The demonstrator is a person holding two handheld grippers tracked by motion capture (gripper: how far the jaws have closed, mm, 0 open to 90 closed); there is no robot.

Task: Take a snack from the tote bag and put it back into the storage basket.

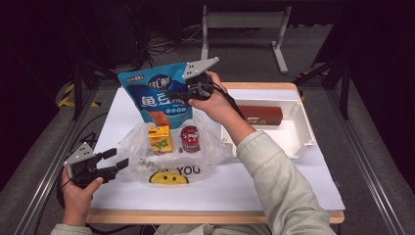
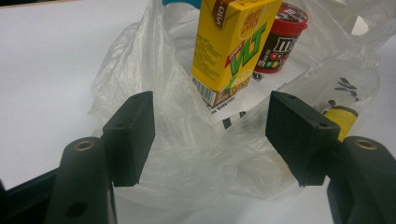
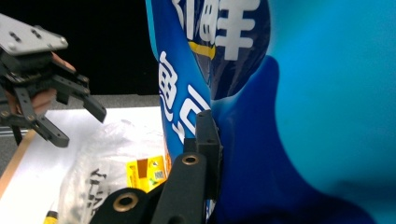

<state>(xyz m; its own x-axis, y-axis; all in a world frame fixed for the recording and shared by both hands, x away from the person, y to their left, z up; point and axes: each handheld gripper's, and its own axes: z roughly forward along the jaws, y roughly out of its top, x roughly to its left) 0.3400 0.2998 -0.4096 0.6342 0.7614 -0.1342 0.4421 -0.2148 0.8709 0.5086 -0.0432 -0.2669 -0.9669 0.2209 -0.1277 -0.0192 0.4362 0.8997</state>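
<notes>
Down at the lower left of the high view, the left gripper sits with its jaws spread wide and nothing between them, poised right at the near-left edge of the clear plastic bag. In the left gripper view the crinkled film of the plastic bag bunches up between the two black jaws, but the pads are not pressing on it, so no grip there yet.

Next out, lying on the flattened bag in the middle of the desk: a yellow drink carton standing upright, and just beside it on the right a small dark red candy tub. The left gripper view has both of them close, the drink carton in front and the candy tub tucked behind it.

Further up, the star of the moment: the blue snack pouch hangs in the air above the carton, clear of the desk, pinched by its right edge in the right gripper. The right gripper view shows the jaws clamped tight on the glossy blue snack pouch.

Far right, a white tray holds a brown rectangular box.

My read: this is a sort between bag and tray. Whether the pouch is coming out or going in, I cannot tell from here. The pouch is in hand, and the carton and tub are untouched, so plenty is left.
</notes>
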